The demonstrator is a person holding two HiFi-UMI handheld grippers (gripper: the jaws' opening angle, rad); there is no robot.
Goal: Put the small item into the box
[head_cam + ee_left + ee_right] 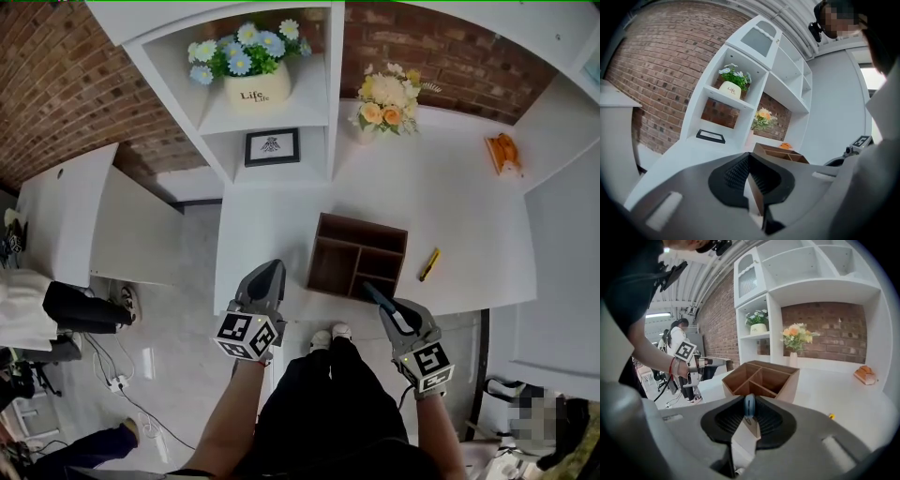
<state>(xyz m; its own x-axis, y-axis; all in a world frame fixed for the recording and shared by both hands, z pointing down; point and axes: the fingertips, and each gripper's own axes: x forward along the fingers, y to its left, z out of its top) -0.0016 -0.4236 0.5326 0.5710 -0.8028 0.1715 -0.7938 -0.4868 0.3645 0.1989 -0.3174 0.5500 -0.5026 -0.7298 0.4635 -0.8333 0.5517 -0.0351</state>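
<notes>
Right tool (749, 417) is clamped on the small item (749, 404), a thin blue disc held edge-on and upright. It sits at the 6 o'clock rim of the box (364, 226), which is brown wood with dividers. Left tool (275, 268) has its jaws together on nothing, at the box's 8 o'clock. White table (450, 202), with a yellow object (428, 264) at the box's 3 o'clock. Brick wall (56, 84) and flower pot (255, 89) at 12 o'clock.
</notes>
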